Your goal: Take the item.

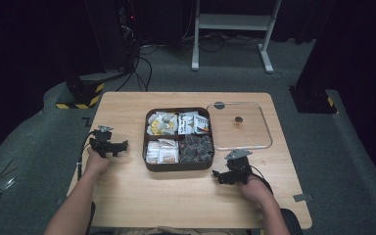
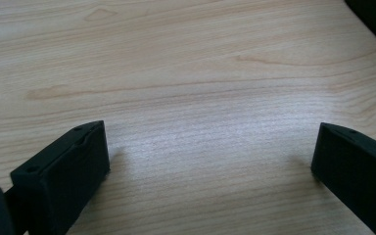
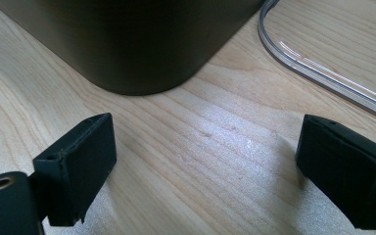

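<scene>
In the high view, I saw the left hand-held gripper (image 1: 108, 145) resting on the worktop (image 1: 127, 191) left of the compartment box (image 1: 178, 166), and the right hand-held gripper (image 1: 231, 174) near its front right corner. In the left gripper view, the jaws stood wide over bare wood. In the right gripper view, the jaws stood wide, empty, facing the box corner beside the clear lid (image 3: 323, 63).

No legible text anywhere, even on the packets (image 1: 193, 123) in the tray (image 1: 178, 166).

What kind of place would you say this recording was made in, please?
Probably a lab or recording studio: a lone wooden table on grey carpet, dark curtains around, cables on the floor, and a white equipment stand behind.
</scene>
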Motion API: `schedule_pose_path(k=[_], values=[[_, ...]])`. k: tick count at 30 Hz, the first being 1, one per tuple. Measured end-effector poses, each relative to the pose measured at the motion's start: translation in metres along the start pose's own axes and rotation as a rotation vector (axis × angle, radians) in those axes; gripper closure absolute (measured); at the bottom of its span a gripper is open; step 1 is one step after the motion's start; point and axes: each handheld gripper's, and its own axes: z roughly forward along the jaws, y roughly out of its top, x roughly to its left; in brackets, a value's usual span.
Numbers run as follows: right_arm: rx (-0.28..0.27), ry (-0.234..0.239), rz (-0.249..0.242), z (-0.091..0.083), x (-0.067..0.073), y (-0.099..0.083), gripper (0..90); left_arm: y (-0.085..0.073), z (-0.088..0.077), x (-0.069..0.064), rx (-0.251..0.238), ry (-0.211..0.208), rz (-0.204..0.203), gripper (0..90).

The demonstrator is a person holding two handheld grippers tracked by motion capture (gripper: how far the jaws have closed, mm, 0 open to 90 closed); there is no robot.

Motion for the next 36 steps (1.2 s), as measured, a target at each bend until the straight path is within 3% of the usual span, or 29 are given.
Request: schedule_pose_path(k=[8,17,23,27,29,30,32,34,36], values=[[0.0,-0.001,0.0,0.0,0.0,0.0,7.9,0.004,0.004,-0.001,-0.002,-0.01,0.013,2.3],[0.0,0.0,-0.001,0.0,0.0,0.0,7.9,0.007,0.007,-0.003,0.0,0.007,-0.011,1.9],[0.002,-0.002,-0.001,0.0,0.0,0.001,7.7,0.012,0.011,-0.007,0.008,0.044,-0.046,0.1],[0.001,-0.002,0.0,0.0,0.0,0.001,7.7,0.011,0.01,-0.007,-0.001,0.005,-0.005,1.1],[0.001,-0.002,0.0,0.0,0.0,0.001,7.8,0.011,0.006,-0.006,-0.011,-0.03,0.032,9.2],[0.001,-0.002,0.001,0.0,0.0,0.0,7.8,0.011,0.005,-0.006,-0.009,-0.03,0.028,16.7],[0.001,-0.003,0.001,0.0,0.0,0.0,7.8,0.012,0.004,-0.007,0.001,-0.02,0.028,18.2],[0.003,-0.004,0.003,0.0,0.0,0.0,7.8,0.012,0.001,-0.009,-0.001,-0.017,0.06,21.4],[0.003,-0.003,0.004,0.0,0.0,0.0,7.8,0.012,-0.001,-0.011,-0.003,-0.009,0.117,21.7]])
